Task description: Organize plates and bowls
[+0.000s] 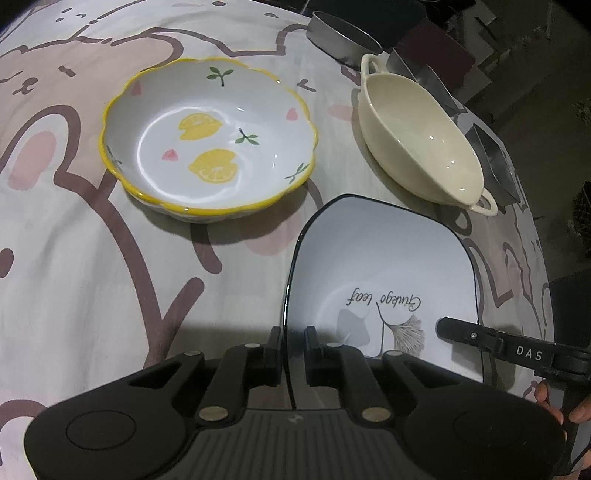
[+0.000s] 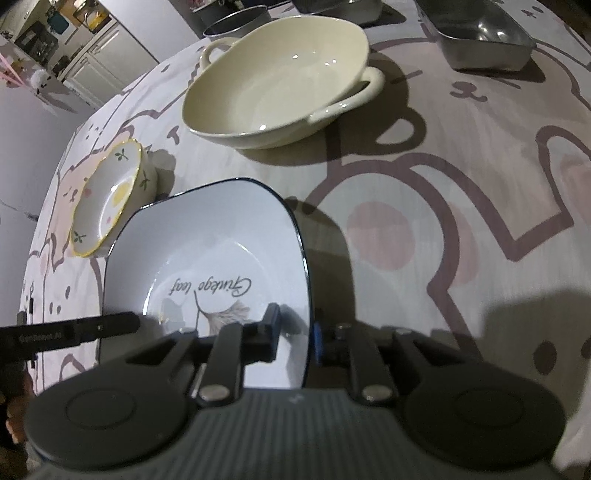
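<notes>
A square white plate [image 1: 384, 266] with a dark rim and a leaf print is held between both grippers above the tablecloth. My left gripper [image 1: 291, 354] is shut on its left edge. My right gripper [image 2: 295, 332] is shut on its right edge; the plate also shows in the right wrist view [image 2: 207, 251]. A lemon-print bowl [image 1: 207, 140] with a yellow scalloped rim sits beyond on the left, also seen in the right wrist view [image 2: 110, 199]. A cream two-handled bowl [image 1: 417, 129] sits at the right, and in the right wrist view [image 2: 277, 81] straight ahead.
Metal pans [image 2: 476, 33] and a round tin [image 1: 340, 37] stand along the far edge of the table. The table wears a cartoon-bear cloth [image 1: 74, 240]. Its edge curves off to the right in the left wrist view.
</notes>
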The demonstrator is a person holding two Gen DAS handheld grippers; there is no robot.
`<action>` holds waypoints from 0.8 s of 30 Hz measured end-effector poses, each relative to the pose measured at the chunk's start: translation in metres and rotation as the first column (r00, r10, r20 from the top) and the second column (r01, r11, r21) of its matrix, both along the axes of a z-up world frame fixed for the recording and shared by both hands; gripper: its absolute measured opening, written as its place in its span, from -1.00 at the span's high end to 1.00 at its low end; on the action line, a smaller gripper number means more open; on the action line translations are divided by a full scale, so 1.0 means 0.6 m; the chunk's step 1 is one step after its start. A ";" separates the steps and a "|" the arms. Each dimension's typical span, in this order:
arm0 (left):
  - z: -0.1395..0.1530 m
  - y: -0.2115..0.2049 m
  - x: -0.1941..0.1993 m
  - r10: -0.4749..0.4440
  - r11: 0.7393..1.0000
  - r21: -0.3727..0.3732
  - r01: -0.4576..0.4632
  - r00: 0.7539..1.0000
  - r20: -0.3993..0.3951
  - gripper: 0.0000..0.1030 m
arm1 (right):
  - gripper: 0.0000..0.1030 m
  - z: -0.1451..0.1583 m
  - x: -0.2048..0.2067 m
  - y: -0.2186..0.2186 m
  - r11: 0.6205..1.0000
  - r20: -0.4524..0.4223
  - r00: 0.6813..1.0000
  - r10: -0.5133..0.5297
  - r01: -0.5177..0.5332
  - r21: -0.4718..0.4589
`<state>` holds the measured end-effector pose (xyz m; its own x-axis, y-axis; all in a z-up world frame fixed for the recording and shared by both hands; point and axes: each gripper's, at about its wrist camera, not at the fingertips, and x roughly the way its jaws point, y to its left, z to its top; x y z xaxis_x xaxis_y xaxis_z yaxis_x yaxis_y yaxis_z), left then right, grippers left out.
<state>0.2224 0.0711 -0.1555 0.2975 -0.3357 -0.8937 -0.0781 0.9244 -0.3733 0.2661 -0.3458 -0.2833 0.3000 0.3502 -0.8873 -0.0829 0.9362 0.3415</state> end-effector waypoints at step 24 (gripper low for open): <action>0.114 -0.040 -0.040 -0.160 0.984 0.124 0.130 0.949 0.272 -0.98 | -0.99 0.082 -0.051 -0.027 0.999 0.158 0.986 0.044 -0.044 -0.006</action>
